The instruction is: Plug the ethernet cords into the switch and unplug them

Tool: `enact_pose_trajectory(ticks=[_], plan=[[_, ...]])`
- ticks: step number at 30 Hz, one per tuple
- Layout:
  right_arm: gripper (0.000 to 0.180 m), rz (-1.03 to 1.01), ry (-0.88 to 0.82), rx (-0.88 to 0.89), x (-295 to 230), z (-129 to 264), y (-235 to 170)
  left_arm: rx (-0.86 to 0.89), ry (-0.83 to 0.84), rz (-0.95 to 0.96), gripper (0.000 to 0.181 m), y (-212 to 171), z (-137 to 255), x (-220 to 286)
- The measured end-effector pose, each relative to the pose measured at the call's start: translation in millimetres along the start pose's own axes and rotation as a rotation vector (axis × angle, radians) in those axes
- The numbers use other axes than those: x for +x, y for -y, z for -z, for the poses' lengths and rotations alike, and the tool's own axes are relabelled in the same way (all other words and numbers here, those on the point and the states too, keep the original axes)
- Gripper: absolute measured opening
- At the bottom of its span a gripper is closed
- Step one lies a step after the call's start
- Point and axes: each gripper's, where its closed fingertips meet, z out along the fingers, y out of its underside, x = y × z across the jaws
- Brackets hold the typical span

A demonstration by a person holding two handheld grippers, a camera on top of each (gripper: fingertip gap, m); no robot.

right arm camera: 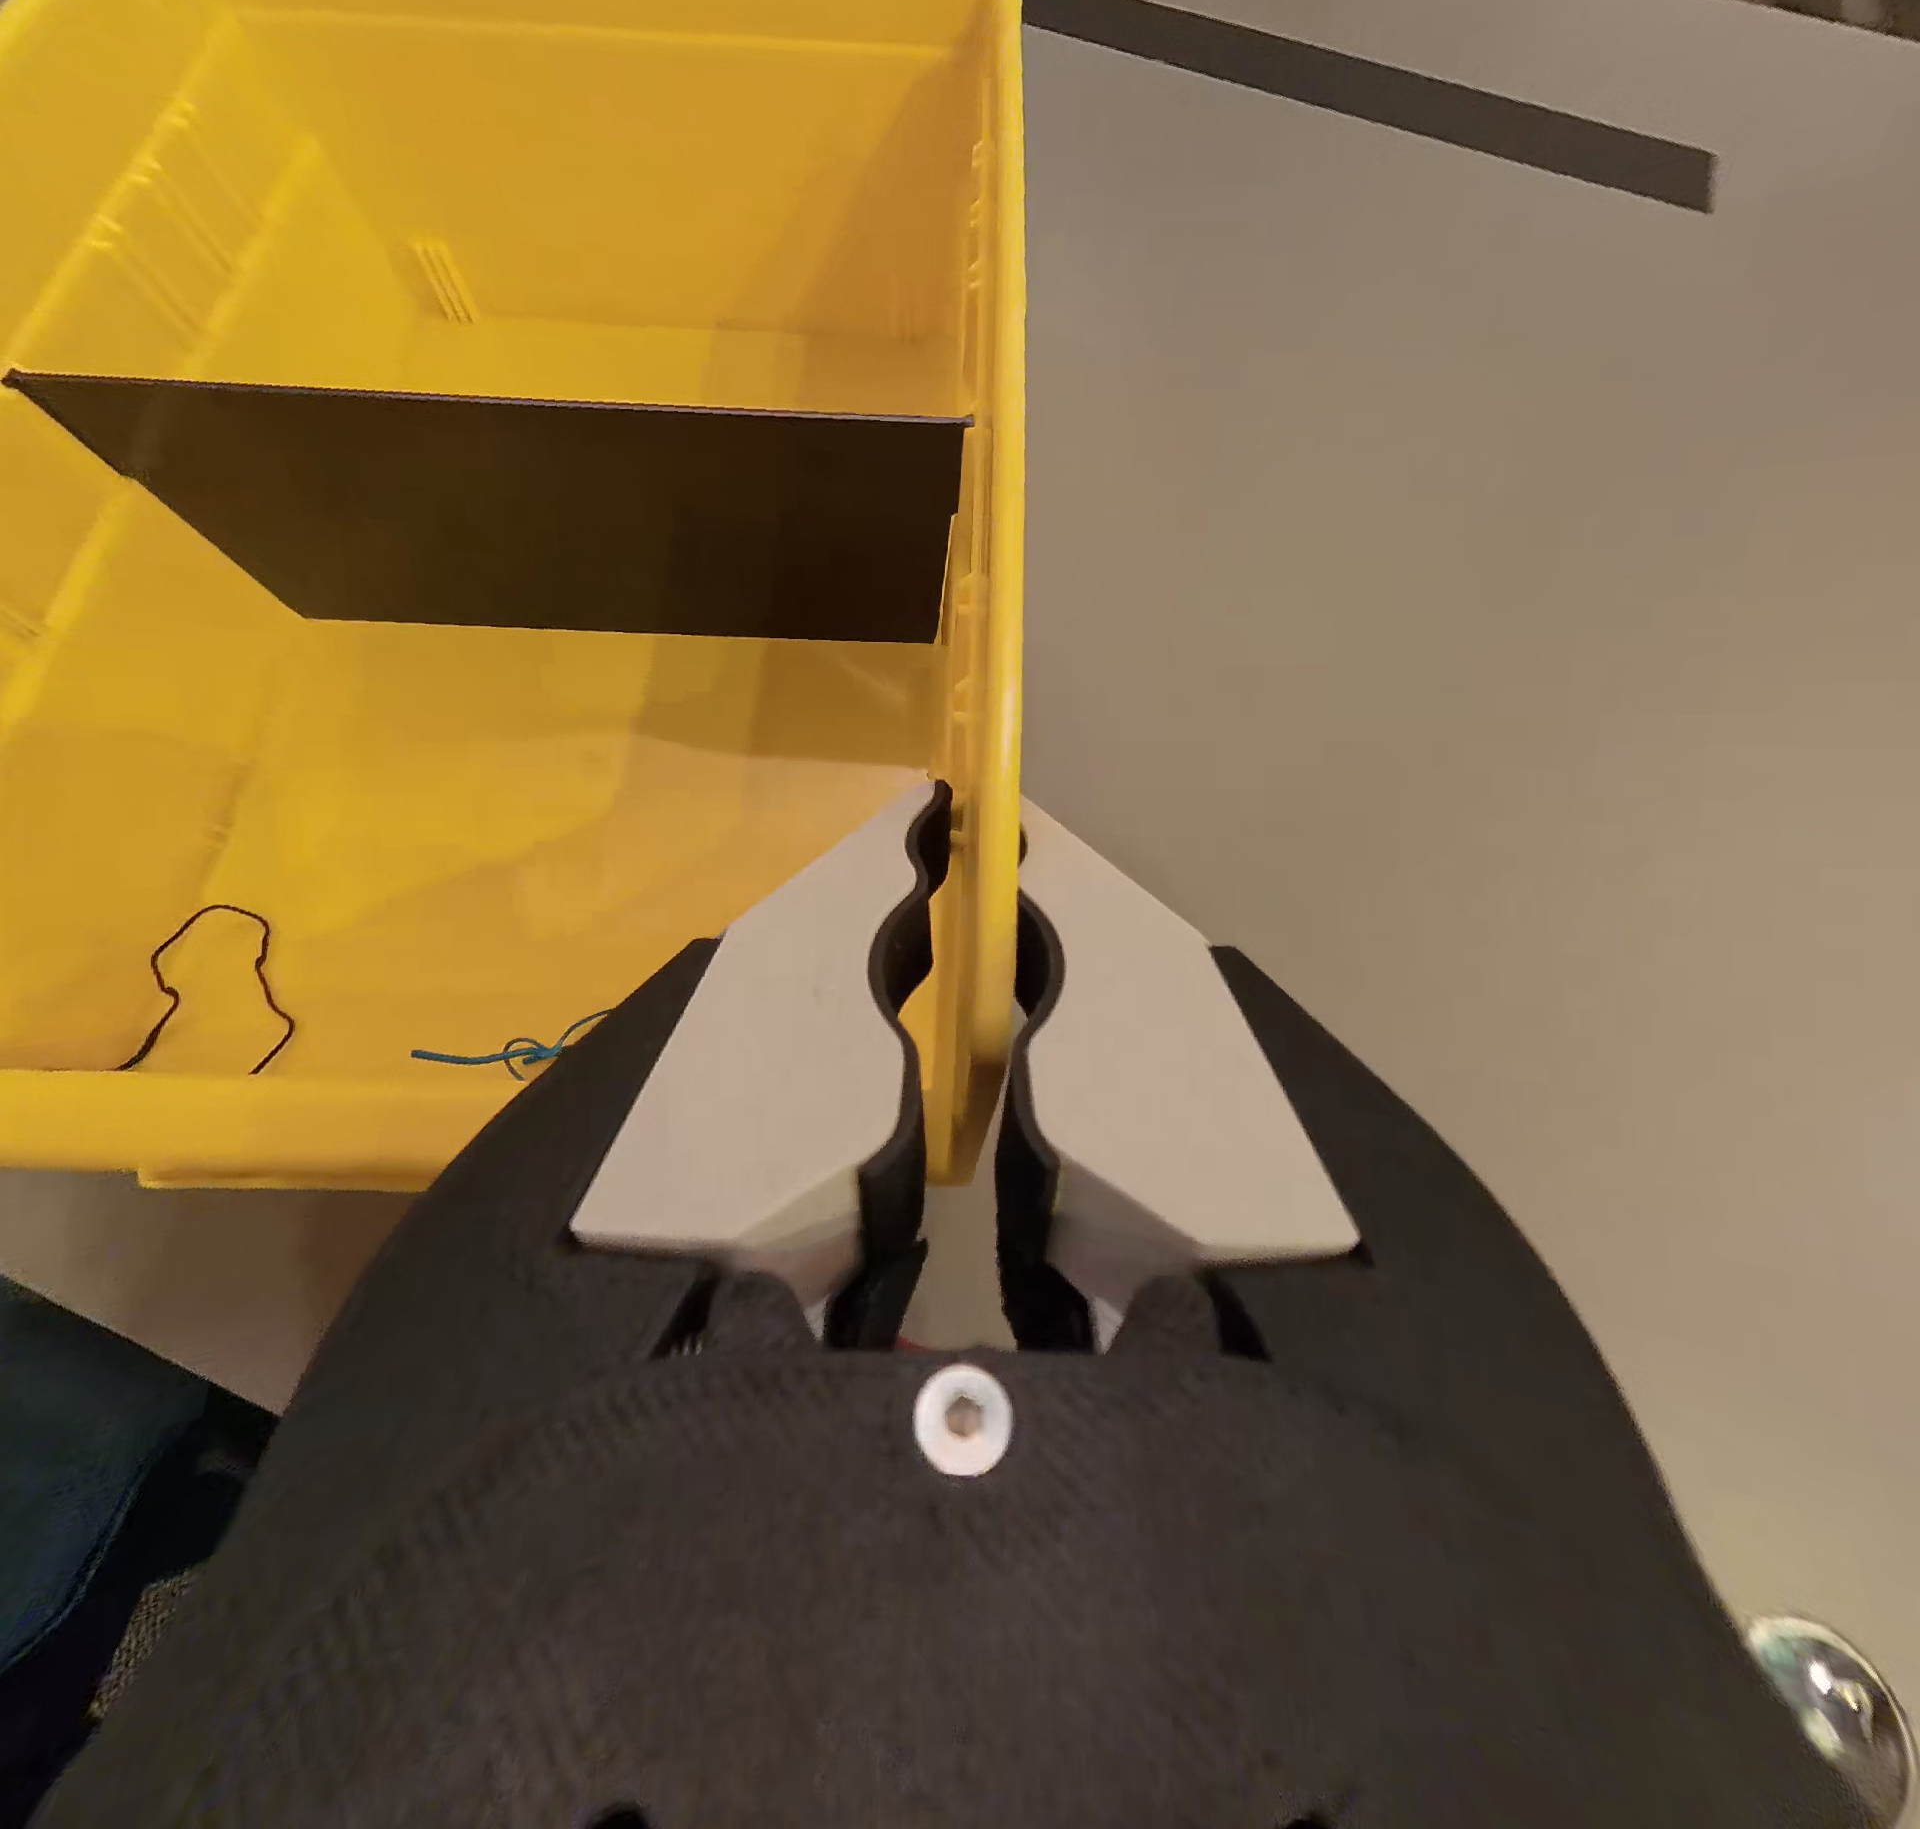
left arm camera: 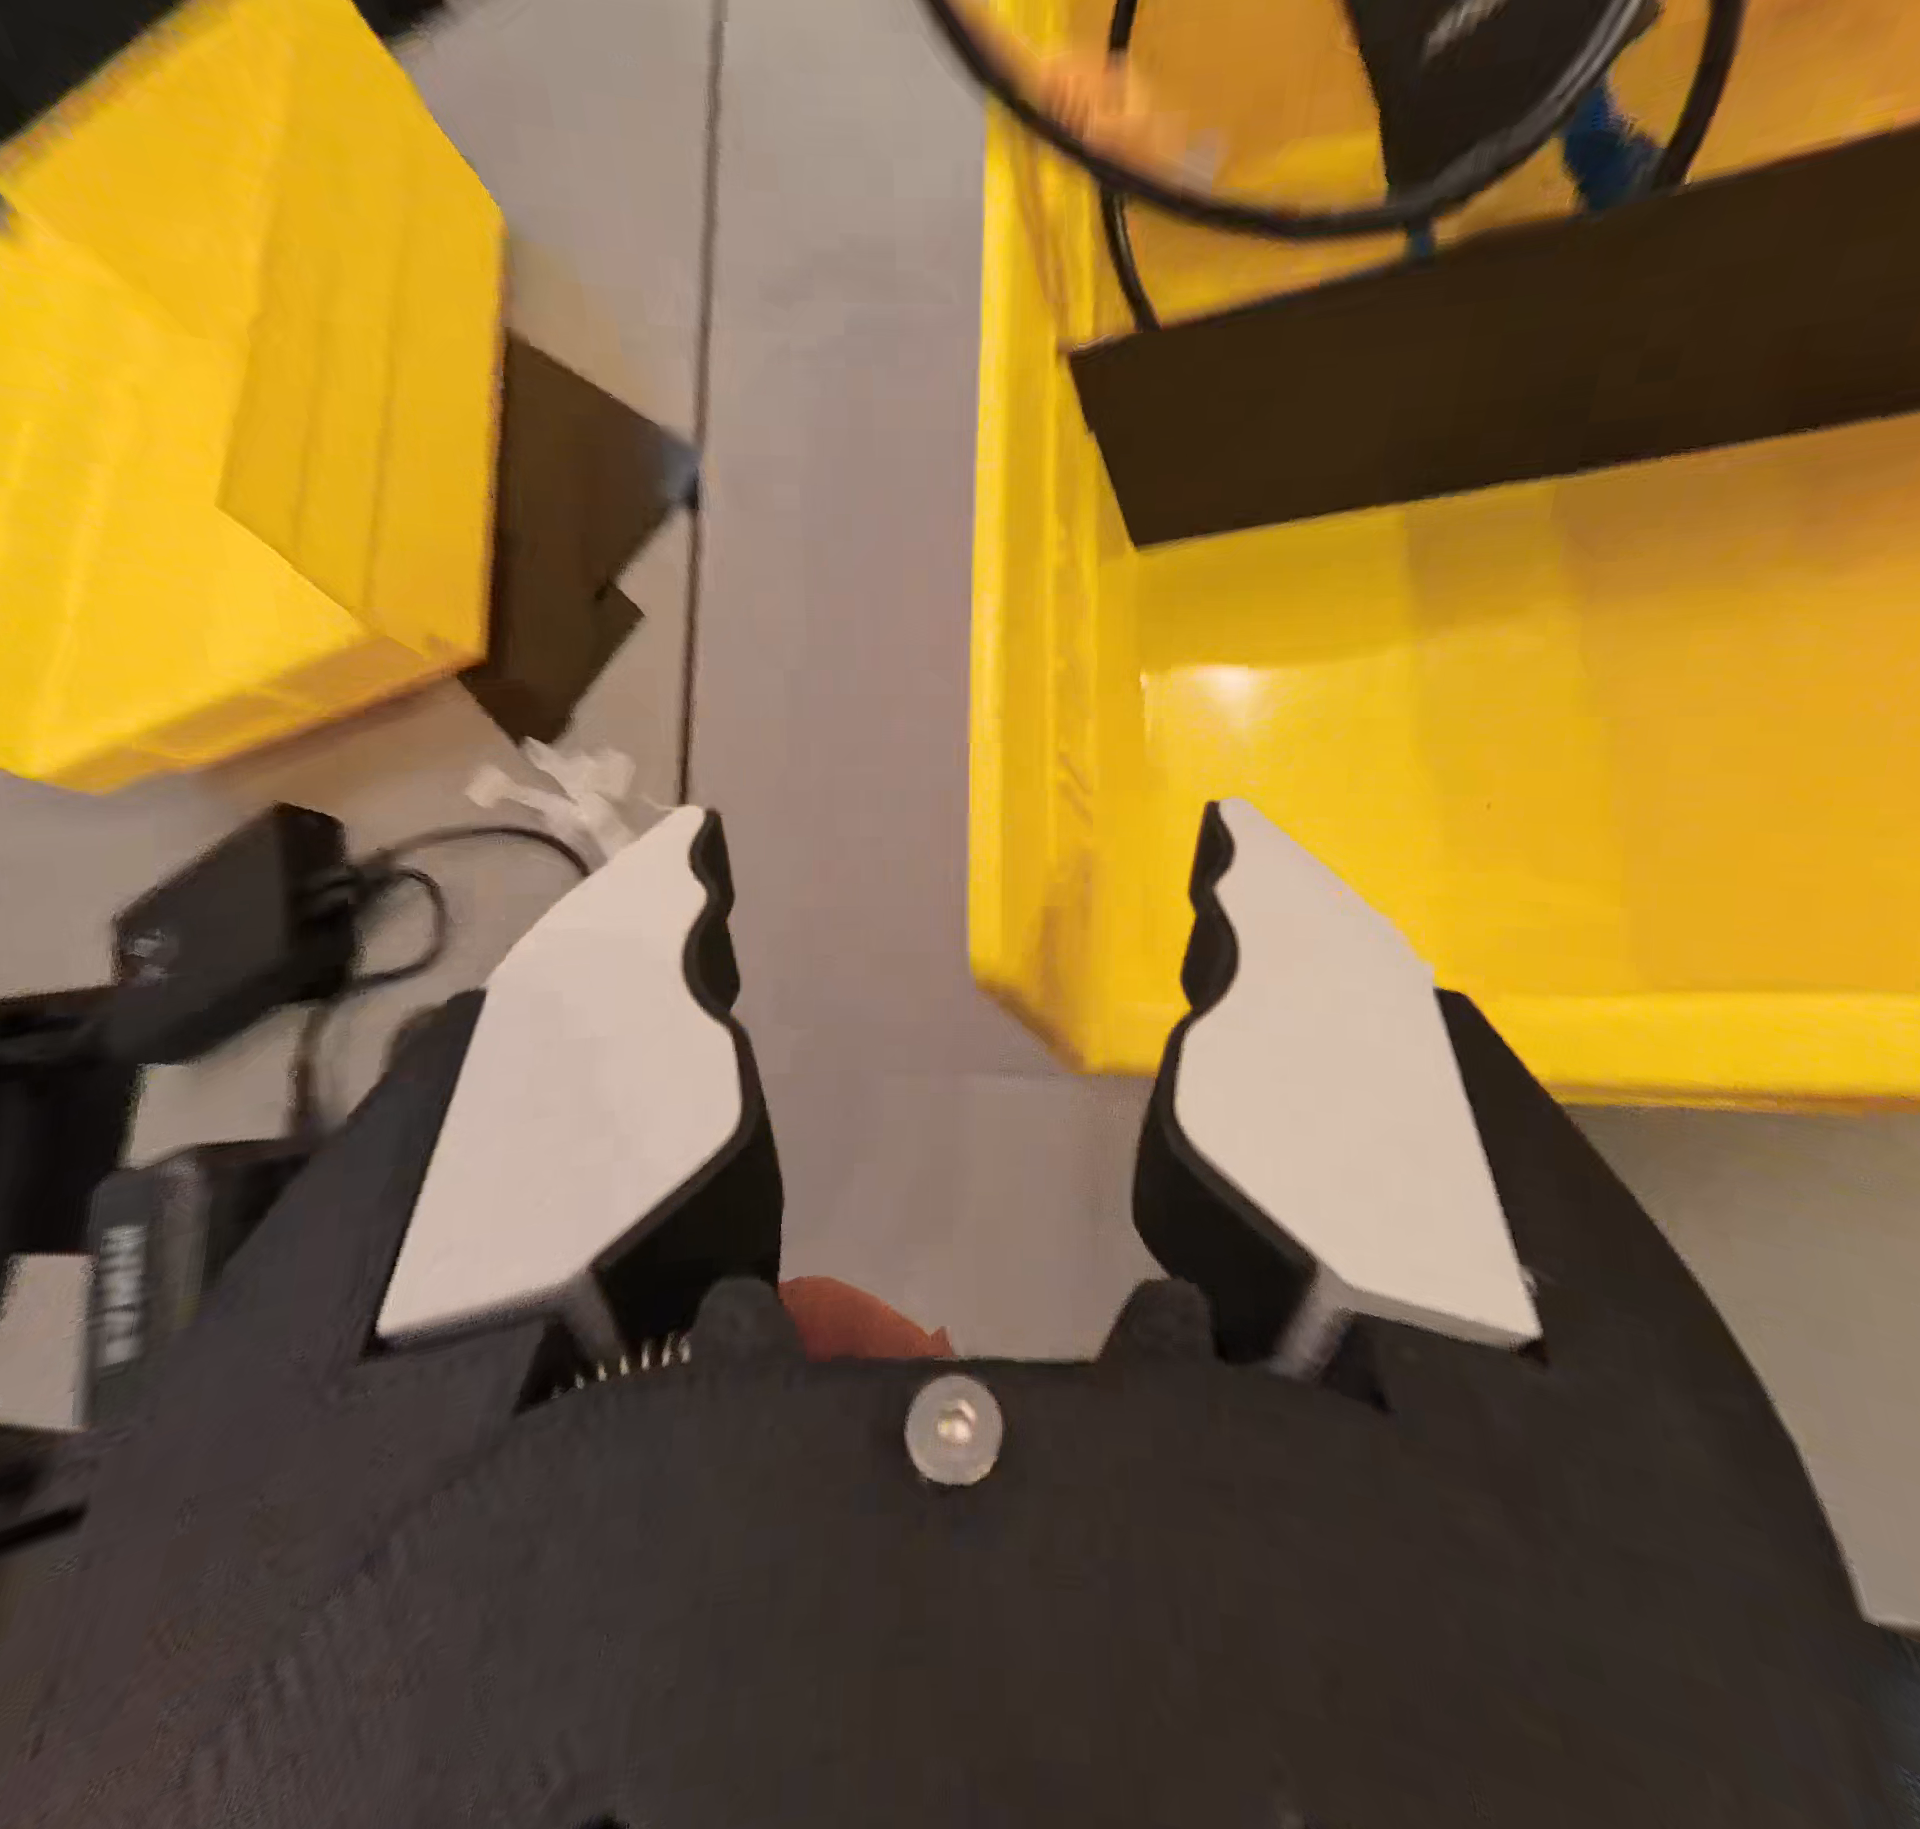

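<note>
In the left wrist view a yellow bin (left arm camera: 1049,636) holds a black divider (left arm camera: 1507,356). Behind the divider lie a looped black ethernet cord (left arm camera: 1023,112) and a black box, seemingly the switch (left arm camera: 1486,34), both blurred. My left gripper (left arm camera: 958,823) is open and empty above the grey table, just left of the bin's near corner. In the right wrist view my right gripper (right arm camera: 982,813) is shut on the right side wall of the yellow bin (right arm camera: 623,169), near its front corner. The near compartment, in front of the divider (right arm camera: 540,512), holds only two twist ties.
A second yellow bin (left arm camera: 208,429) stands at the left, with a black power adapter (left arm camera: 239,906) and its cord in front of it. A black twist tie (right arm camera: 208,990) and a teal one (right arm camera: 509,1052) lie on the bin floor. A black tape strip (right arm camera: 1351,86) crosses the grey table. About 80 cm separates my left fingertips from my right. My left tips are roughly 30 cm from the black power adapter (left arm camera: 239,906).
</note>
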Motion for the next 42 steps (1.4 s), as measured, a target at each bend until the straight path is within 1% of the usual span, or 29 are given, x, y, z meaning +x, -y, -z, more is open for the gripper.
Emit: enact_pose_trajectory(ticks=[1,2,3,4,5,6,7,8,10,11,13,17,21,24,25,26,27,28,30,31,33,36,37,39,41,42], plan=[[0.001,-0.018,-0.015,0.001,8,4,-3,-0.031,-0.056,0.034,0.086,-9,-8,3],[0.001,-0.036,-0.034,0.003,16,8,-7,-0.042,-0.117,0.067,0.081,-14,-15,10],[0.001,-0.052,-0.055,0.005,25,13,-10,-0.061,-0.141,0.092,0.071,-19,-21,13],[0.001,-0.07,-0.072,0.006,33,17,-13,-0.061,-0.124,0.11,0.059,-21,-26,10],[0.001,-0.087,-0.085,0.007,40,21,-17,-0.013,-0.101,0.147,0.046,-16,-27,5],[0.001,-0.1,-0.105,0.005,48,24,-20,-0.002,-0.107,0.163,0.035,-14,-28,4],[0.001,-0.11,-0.128,0.005,56,29,-24,-0.002,-0.128,0.159,0.012,-14,-29,8],[0.001,-0.124,-0.148,0.009,64,33,-27,0.006,-0.115,0.154,0.012,-14,-29,7],[0.001,-0.154,-0.183,0.021,79,40,-32,-0.001,-0.193,0.211,0.005,-15,-24,15],[0.001,-0.165,-0.196,0.021,85,43,-35,0.0,-0.2,0.234,0.003,-17,-23,15],[0.001,-0.187,-0.22,0.025,97,49,-40,0.007,-0.162,0.205,0.003,-21,-19,12],[0.001,-0.199,-0.255,0.021,114,59,-48,-0.008,-0.157,0.233,0.002,-32,-11,4],[0.001,-0.214,-0.252,0.036,118,63,-51,-0.014,-0.156,0.276,0.002,-44,-6,-7],[0.003,-0.227,-0.236,0.051,118,63,-49,-0.012,-0.154,0.28,0.002,-44,-6,-12],[0.015,-0.23,-0.24,0.066,118,65,-46,-0.006,-0.147,0.272,0.009,-44,-6,-12],[0.028,-0.234,-0.253,0.095,119,70,-40,0.0,-0.119,0.263,0.031,-42,-4,-16],[0.038,-0.232,-0.278,0.127,120,77,-32,0.005,-0.085,0.244,0.051,-41,-2,-21],[0.043,-0.22,-0.311,0.158,121,84,-24,0.015,-0.048,0.216,0.061,-38,2,-25],[0.052,-0.169,-0.377,0.21,118,99,-6,0.065,-0.004,0.156,0.071,-25,13,-27],[0.054,-0.125,-0.401,0.24,113,106,7,0.091,0.016,0.132,0.073,-17,20,-26],[0.051,-0.002,-0.414,0.326,88,120,43,0.174,0.007,0.102,0.073,10,37,-10],[0.051,0.215,-0.31,0.403,22,121,98,0.318,-0.089,0.025,0.069,60,66,45],[0.053,0.264,-0.246,0.428,-5,117,114,0.348,-0.132,-0.021,0.069,75,74,70],[0.056,0.324,-0.031,0.518,-74,104,143,0.379,-0.216,-0.139,0.071,96,84,125],[0.06,0.347,0.175,0.569,-138,87,159,0.388,-0.308,-0.276,0.073,107,88,187],[0.066,0.361,0.272,0.56,-167,75,160,0.393,-0.355,-0.337,0.076,109,89,218]])
